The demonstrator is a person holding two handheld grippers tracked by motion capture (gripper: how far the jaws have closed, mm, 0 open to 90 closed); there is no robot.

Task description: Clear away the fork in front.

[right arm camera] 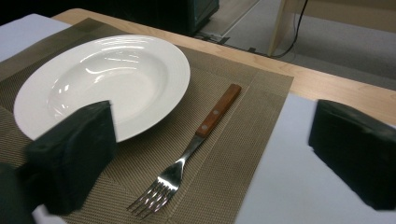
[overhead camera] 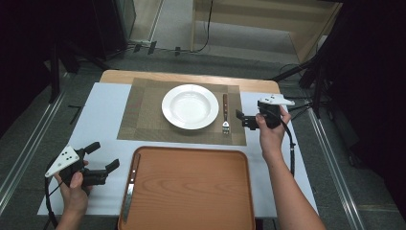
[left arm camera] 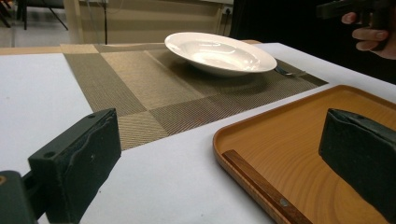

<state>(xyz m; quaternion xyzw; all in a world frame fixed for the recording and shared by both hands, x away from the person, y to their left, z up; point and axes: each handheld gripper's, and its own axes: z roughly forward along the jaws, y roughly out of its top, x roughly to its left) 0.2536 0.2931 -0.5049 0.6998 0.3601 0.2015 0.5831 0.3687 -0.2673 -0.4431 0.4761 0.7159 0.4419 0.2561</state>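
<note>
Both grippers' fingers are held released: the left gripper [overhead camera: 104, 156] by the knife [overhead camera: 130, 189], the right gripper [overhead camera: 242, 120] beside the fork [overhead camera: 225, 114]

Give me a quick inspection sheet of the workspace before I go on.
Surface: table under a white sheet, woven placemat at the far middle.
Job's things: knife lying along the left edge inside the wooden tray; fork on the placemat, right of the white plate.
Clutter: nothing seen.
Grippers: left gripper open beside the tray's left edge; right gripper open, right of the fork.
Cables: one trailing from each gripper.
Surroundings: dark stands, floor cables.
</note>
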